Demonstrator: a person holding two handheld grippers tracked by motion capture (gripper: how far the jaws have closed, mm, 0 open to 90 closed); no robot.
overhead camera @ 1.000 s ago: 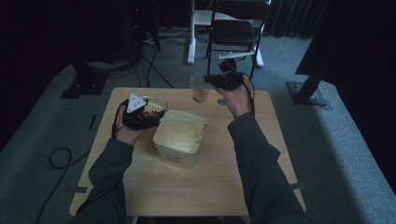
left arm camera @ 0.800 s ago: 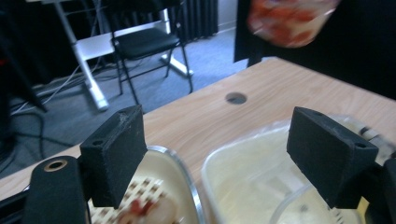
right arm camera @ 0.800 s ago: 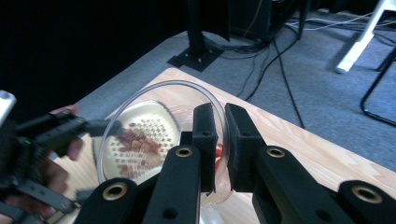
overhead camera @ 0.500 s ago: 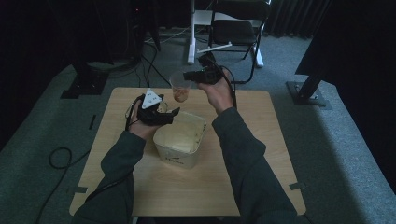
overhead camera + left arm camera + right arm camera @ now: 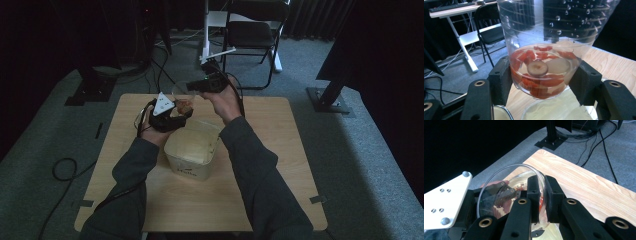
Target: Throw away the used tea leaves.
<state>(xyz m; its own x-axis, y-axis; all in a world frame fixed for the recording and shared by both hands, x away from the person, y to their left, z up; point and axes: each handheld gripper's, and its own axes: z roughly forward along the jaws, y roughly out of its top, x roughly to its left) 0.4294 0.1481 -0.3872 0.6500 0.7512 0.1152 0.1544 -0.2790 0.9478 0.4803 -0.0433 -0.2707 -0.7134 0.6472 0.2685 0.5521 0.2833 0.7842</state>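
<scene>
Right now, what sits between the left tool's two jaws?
The clear cup, holding red pieces and liquid: in the left gripper view the left tool has just closed on its base, jaws pressing either side.

Both forearms reach forward over the table. The left gripper (image 5: 181, 116) has just been closing, jaws now against the clear cup's (image 5: 544, 50) sides; the right gripper (image 5: 192, 87) pinches its rim, apparently tight.

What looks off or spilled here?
Nothing spilled. The clear cup of red pieces in liquid is tilted above the tub, the right gripper pinching its rim and the left gripper clamping its base. Droplets cling inside its wall.
</scene>
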